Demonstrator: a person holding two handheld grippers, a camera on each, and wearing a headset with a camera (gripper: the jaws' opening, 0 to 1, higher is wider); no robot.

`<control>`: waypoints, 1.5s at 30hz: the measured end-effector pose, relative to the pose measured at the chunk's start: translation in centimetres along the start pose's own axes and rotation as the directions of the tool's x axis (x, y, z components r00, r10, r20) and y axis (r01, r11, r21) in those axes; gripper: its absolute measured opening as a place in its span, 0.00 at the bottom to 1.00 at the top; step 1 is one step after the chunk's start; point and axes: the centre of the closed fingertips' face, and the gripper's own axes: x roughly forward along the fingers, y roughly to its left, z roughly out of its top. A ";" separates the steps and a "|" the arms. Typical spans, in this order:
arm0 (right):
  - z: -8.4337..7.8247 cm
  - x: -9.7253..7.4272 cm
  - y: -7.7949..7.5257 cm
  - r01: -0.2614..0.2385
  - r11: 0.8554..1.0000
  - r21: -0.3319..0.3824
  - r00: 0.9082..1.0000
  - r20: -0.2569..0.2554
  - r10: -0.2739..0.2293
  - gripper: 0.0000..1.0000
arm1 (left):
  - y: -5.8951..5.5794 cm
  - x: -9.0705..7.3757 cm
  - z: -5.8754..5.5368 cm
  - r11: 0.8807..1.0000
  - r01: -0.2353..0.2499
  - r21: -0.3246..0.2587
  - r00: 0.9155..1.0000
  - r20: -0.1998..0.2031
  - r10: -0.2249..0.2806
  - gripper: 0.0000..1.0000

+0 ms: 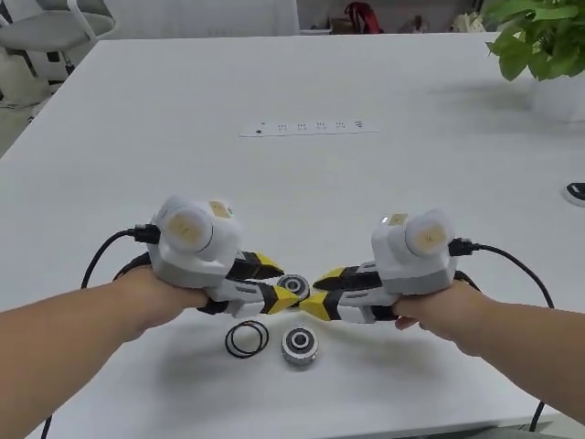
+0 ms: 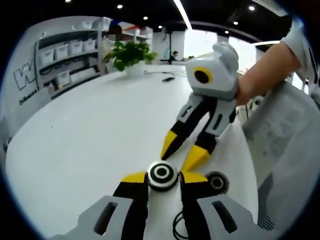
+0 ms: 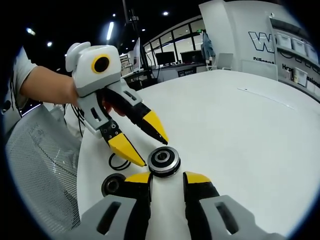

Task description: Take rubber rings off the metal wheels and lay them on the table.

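A small metal wheel (image 1: 292,284) with a dark rim hangs above the white table (image 1: 183,137). My left gripper (image 1: 293,282) is shut on its rim; in the left gripper view the wheel (image 2: 162,175) sits face-on between my own yellow tips. My right gripper (image 1: 308,294) points at it from the right, open, its tips just short of the wheel (image 3: 163,161). A second wheel (image 1: 300,344) lies on the table below. Two black rubber rings (image 1: 247,338) lie overlapping to its left.
A flat white strip with dark marks (image 1: 309,128) lies mid-table. A potted plant (image 1: 539,41) stands at the far right corner and a dark object (image 1: 576,192) at the right edge. A chair (image 1: 55,27) stands beyond the far left corner.
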 end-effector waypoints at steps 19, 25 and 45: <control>0.0 0.0 0.1 -0.009 1.000 -0.007 1.000 0.004 0.009 0.21 | 0.1 0.8 0.0 1.000 -0.019 0.020 1.000 -0.006 0.019 0.17; 0.2 0.2 0.3 -0.013 1.000 -0.009 1.000 0.015 0.013 0.21 | 0.4 0.7 0.0 0.999 -0.041 0.011 0.999 0.001 0.041 0.14; 0.1 0.3 0.5 -0.009 1.000 -0.024 1.000 0.008 0.010 0.15 | 0.5 0.6 -0.1 0.998 -0.059 -0.023 0.998 0.012 0.060 0.14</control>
